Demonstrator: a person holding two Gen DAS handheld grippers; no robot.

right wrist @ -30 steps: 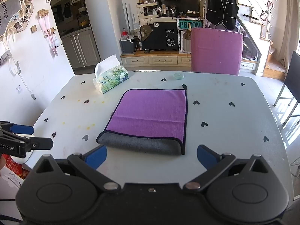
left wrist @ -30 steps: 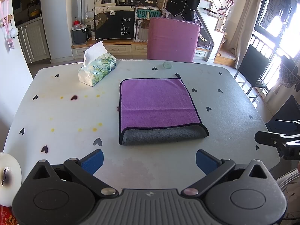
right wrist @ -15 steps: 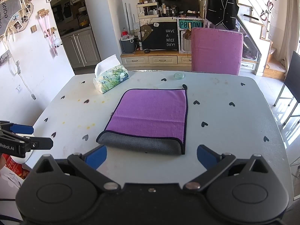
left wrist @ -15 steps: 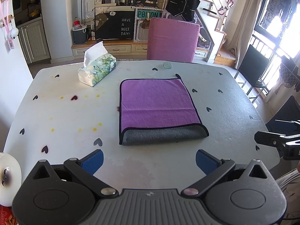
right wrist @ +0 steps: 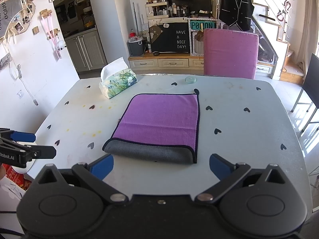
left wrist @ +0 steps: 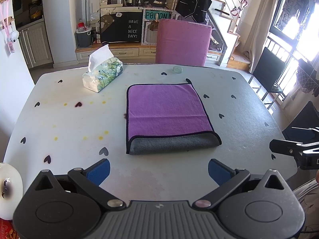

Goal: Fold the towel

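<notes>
left wrist view: the left gripper [left wrist: 159, 170] hangs over the near edge of the pale grey table with black heart marks [left wrist: 65, 119], its blue-padded fingers [left wrist: 98, 170] spread wide with nothing between them. the right gripper [right wrist: 161, 166] in its own view is just as wide open and empty. each tool shows in the other's view only as a black tip cut off at the frame edge, so little of it can be made out there. the purple microfibre towel with dark trim [left wrist: 166, 109] lies folded flat near the table's middle, apart from both grippers, its grey underside turned up along the near edge; how many layers it has is hard to tell. a floral soft tissue pack [left wrist: 102, 73] sits toward the far left, and a small round pale green object [left wrist: 177, 69] near the far edge is too small to identify. a pink upholstered chair [left wrist: 182, 42] stands behind the table, before a black board reading "have a nice day!" [left wrist: 133, 28].
</notes>
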